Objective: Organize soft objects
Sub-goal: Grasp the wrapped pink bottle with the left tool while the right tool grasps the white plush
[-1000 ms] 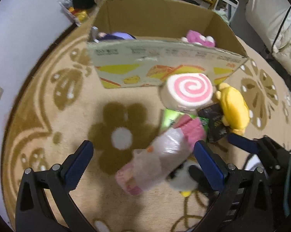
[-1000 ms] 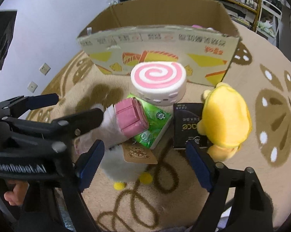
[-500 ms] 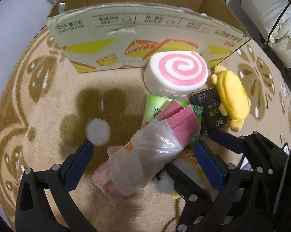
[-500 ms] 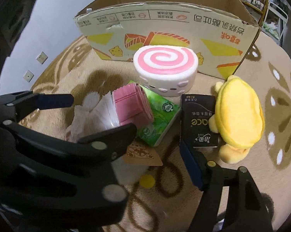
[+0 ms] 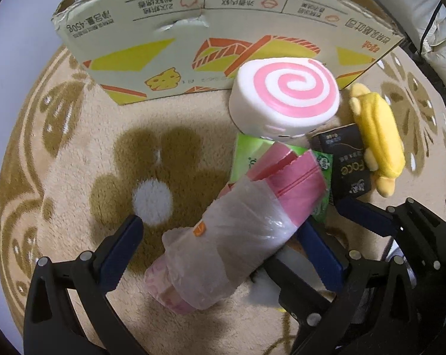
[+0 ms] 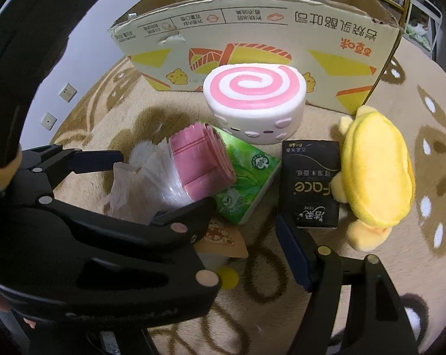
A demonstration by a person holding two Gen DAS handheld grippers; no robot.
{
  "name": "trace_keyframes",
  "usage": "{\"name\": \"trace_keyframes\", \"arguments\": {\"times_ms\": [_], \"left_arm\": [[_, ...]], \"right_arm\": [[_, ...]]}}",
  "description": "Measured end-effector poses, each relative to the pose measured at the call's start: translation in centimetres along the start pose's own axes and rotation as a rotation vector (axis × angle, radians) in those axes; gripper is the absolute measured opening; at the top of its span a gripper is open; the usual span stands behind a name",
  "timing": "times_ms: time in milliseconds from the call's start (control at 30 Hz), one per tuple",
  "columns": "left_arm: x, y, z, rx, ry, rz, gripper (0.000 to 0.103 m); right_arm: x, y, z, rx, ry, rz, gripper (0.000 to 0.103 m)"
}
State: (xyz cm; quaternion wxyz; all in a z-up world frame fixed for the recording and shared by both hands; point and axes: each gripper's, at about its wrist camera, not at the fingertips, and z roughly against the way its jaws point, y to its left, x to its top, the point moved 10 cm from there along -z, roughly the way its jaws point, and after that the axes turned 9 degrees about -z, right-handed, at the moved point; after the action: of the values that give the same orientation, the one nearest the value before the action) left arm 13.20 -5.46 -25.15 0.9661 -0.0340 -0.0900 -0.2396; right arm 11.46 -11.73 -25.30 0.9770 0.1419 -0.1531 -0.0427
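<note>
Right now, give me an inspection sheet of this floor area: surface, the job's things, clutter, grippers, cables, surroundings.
Surface: beige carpet with brown flower pattern.
Job's things: pink roll in clear plastic lying partly on a green tissue pack; pink-swirl cushion against the cardboard box; black tissue pack; yellow plush; a white plush with a tag, mostly hidden.
Clutter: nothing seen.
Grippers: left gripper open, straddling the roll, pads not pressing; right gripper open, jaws just narrowed, nothing gripped.
Cables: one dark cable by the white bundle at far right.
Surroundings: wall sockets; shelves behind the box.
</note>
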Motion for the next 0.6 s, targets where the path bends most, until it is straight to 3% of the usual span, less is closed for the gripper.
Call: {"name": "trace_keyframes", "arguments": {"times_ms": [367, 433, 567, 600], "left_arm": [[0.0, 1.5, -0.4, 0.032, -0.004, 0.015, 0.101], [0.1, 1.3, -0.4, 0.021, -0.005, 0.011, 0.094], [0.0, 1.1, -0.2, -0.008, -0.02, 0.018, 0.075], [-0.1, 1.3, 0.0, -0.013, -0.015, 0.019, 0.066]], "right_arm": [[-0.7, 1.0, -0.9, 0.035, 0.049, 0.01, 0.078], [-1.0, 1.5, -1.2, 0.054, 0.06, 0.014, 0.068], [-1.4, 2.0, -1.8, 0.062, 0.074, 0.027, 0.061], [-1.4, 2.4, -1.8, 0.08, 0.076, 0.034, 0.046]]}}
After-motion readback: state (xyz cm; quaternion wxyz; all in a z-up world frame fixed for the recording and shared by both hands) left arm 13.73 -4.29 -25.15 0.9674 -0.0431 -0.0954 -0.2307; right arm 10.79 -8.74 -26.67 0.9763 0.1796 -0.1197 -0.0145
